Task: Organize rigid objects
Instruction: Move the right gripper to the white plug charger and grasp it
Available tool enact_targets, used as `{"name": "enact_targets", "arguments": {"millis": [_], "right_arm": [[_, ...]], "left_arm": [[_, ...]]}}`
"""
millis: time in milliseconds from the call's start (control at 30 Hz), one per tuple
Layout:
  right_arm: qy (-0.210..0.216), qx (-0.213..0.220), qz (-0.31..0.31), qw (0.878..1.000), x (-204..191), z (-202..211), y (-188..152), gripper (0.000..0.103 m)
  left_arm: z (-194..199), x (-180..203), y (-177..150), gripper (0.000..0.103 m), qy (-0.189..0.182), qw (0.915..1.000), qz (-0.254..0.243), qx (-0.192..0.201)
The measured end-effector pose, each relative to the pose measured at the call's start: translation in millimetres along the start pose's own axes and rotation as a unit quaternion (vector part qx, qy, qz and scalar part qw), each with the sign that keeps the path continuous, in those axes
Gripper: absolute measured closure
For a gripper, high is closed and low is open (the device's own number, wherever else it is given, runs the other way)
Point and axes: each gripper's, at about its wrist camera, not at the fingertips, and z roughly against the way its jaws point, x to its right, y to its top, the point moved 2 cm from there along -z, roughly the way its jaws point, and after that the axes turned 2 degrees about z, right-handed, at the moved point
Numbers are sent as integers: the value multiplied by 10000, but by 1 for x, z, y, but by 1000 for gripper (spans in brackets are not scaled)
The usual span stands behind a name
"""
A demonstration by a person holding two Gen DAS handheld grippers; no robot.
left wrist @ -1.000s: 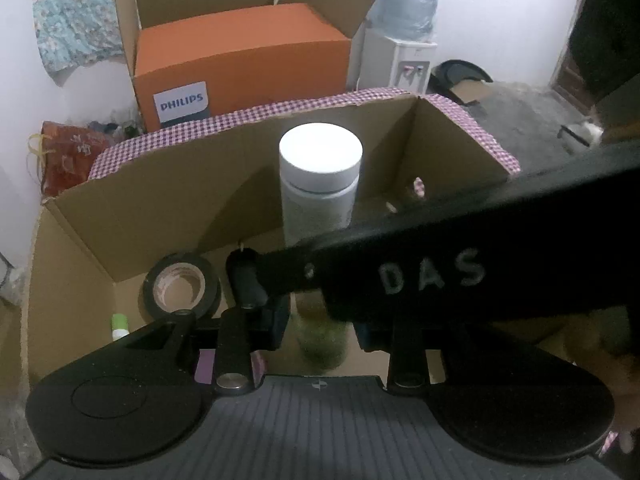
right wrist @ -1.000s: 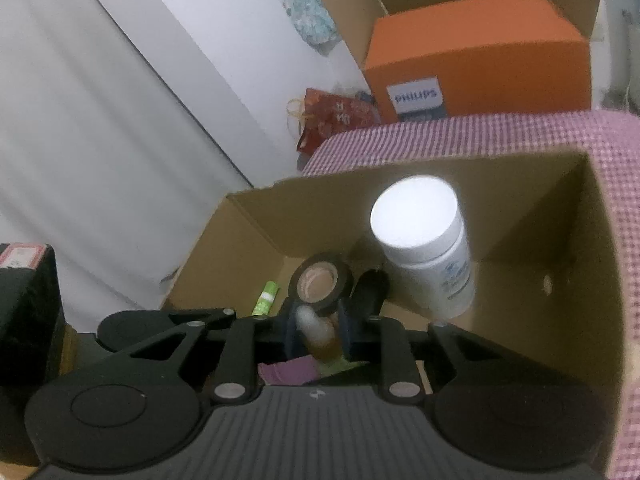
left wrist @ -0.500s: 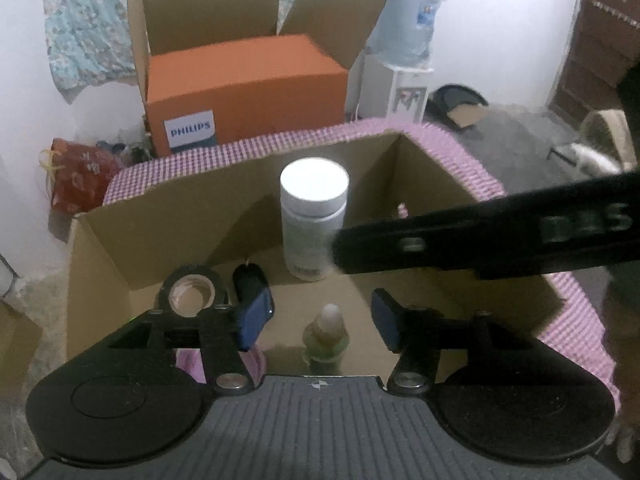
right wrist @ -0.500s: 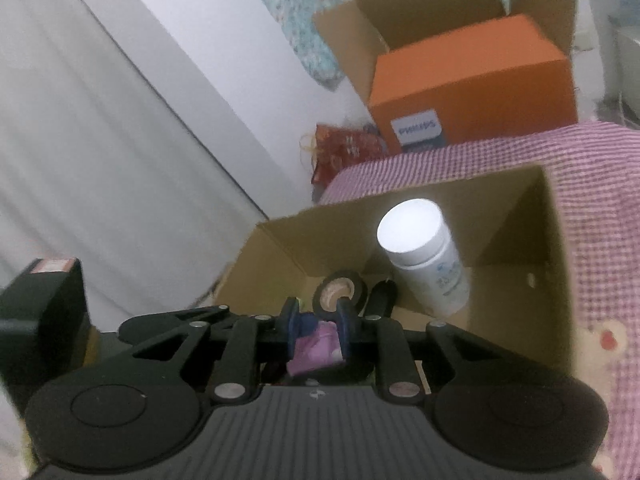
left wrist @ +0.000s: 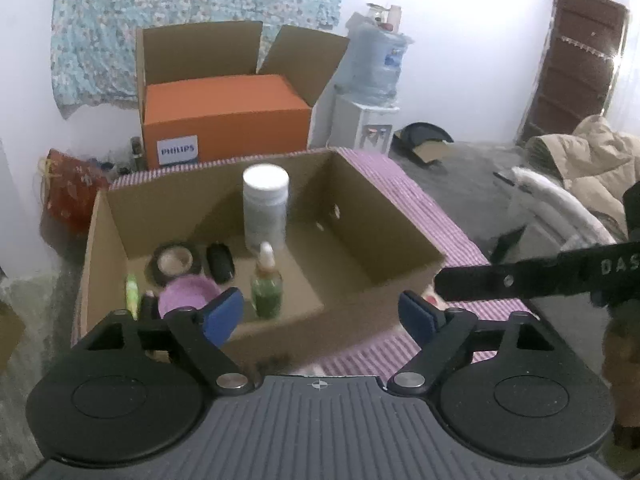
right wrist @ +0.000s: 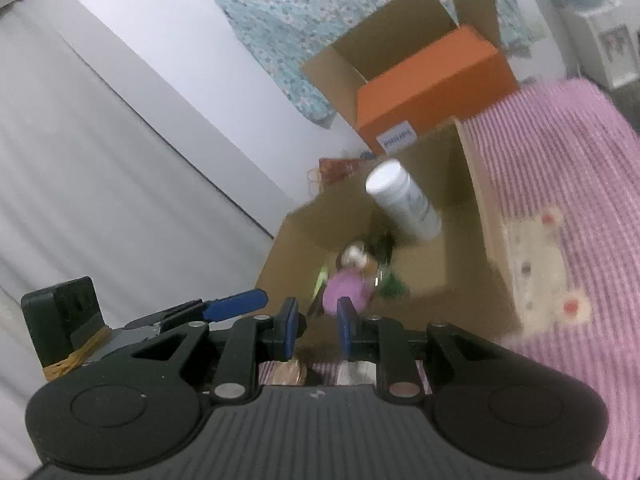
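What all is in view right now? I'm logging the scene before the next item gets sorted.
cardboard box: one, brown, open, on the checked cloth
white-lidded bottle: one, white, upright at the box's back
tape roll: one, black, box floor, left
black object: one, beside the tape roll
dropper bottle: one, green, upright, box middle
purple lid: one, purple, front left of box
green tube: one, by the left wall
checked cloth: one, pink, under the box
orange box: one, inside an open carton behind
water dispenser: one, white, by the wall
left gripper: jaws opening, nothing between them
right gripper: nearly closed, empty
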Motion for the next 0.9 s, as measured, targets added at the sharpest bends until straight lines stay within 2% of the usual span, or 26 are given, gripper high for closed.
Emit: {"name": "enact_targets", "arguments": {"millis": [100,267,400,467,600,800,900], "right_arm": [[-37,-98,-91,9999,0,1,-19,80],[-141,-281,-203,9993,3,-1,-44,79],[-347,-374,-258,9984,9,-6,-55,79],[-462,-369,-249,9979,13,-6,-58,77],[-540,-386,-357,9972,21,-8,-62,68],[-564,-550,-402,9961,29,-28,-61,68],[-560,-586,-394,9959,31,-38,-58,68]], "left_arm": [[2,4,-18,11,8,9999,89,-66],[-14,8,-49,11,113,9988,178,-445],[-19,10,-63,11,193,9987,117,-467],[-21,10,-66,11,227,9987,99,-448],[-24,14,-77,11,308,9985,5,-449],[-39,17,-85,12,456,9976,-143,-492],[-48,18,-85,16,596,9967,-221,-507]]}}
